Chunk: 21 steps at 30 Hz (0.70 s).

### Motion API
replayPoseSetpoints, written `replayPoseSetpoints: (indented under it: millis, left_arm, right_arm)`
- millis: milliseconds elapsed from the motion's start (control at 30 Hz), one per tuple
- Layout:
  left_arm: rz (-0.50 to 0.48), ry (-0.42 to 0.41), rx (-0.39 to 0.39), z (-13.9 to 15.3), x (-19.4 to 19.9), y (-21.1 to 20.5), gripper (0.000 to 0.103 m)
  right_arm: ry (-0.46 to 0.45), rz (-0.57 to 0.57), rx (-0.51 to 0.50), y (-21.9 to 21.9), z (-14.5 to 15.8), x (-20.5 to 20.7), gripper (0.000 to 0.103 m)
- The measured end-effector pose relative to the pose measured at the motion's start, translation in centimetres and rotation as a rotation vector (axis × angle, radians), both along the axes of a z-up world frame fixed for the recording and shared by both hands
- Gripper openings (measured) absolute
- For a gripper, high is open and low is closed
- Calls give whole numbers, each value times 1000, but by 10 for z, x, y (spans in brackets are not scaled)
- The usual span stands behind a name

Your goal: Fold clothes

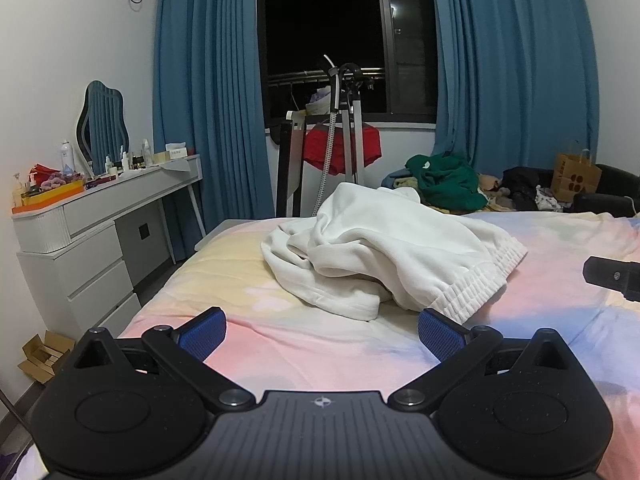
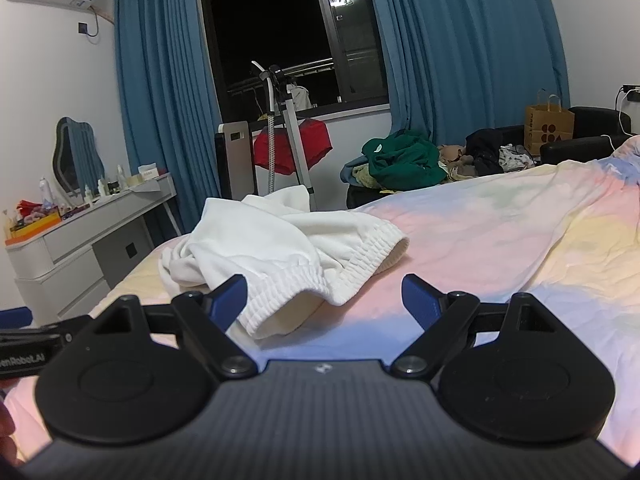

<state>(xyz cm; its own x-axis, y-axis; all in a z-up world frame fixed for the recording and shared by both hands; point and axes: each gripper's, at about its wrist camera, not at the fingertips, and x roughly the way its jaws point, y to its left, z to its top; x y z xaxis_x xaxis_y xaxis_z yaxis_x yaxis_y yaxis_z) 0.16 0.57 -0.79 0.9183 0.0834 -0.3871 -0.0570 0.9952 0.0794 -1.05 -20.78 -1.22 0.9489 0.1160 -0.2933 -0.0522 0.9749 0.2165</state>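
On bed [image 1: 540, 320], near its left edge: white garment [image 1: 384, 256] lying crumpled, elastic hem toward cameras. Left hand-held gripper [image 1: 322, 334] wide, empty, short of cloth. Right hand-held gripper [image 2: 324, 304] wide, empty, at hem. Step: approach. Next: pinch hem corners, spread flat.

Left gripper [image 1: 322, 334] is hovering with its blue-padded fingers [image 1: 204, 334] spread wide, gripping nothing. Right gripper [image 2: 322, 300] is likewise holding its blue fingers [image 2: 418, 300] wide apart and empty. Both are pointing forward, side by side, right one slightly ahead.
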Motion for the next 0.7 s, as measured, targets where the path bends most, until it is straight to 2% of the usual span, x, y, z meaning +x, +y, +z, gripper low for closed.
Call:
replayPoseSetpoints:
  millis: [167,267,400,567,700]
  left_arm:
    - [-1,6,0,-4,2,-1,103]
    - [-47,6,2,-8,3,-3,101]
    - [-62,19,18,-18,7,-7,101]
    - [-77,51,81,-36,15,-22,101]
    - [-122,86,131,-53,27,-41,101]
  right_arm:
    - [3,-8,16,-3,1,-1,86]
    - [5,-12,20,-4,2,-1,86]
    - [9,-20,20,-6,3,-1,86]
    - [19,-58,33,-14,4,-2,86]
    - [71,-117,64,-30,1,1,86]
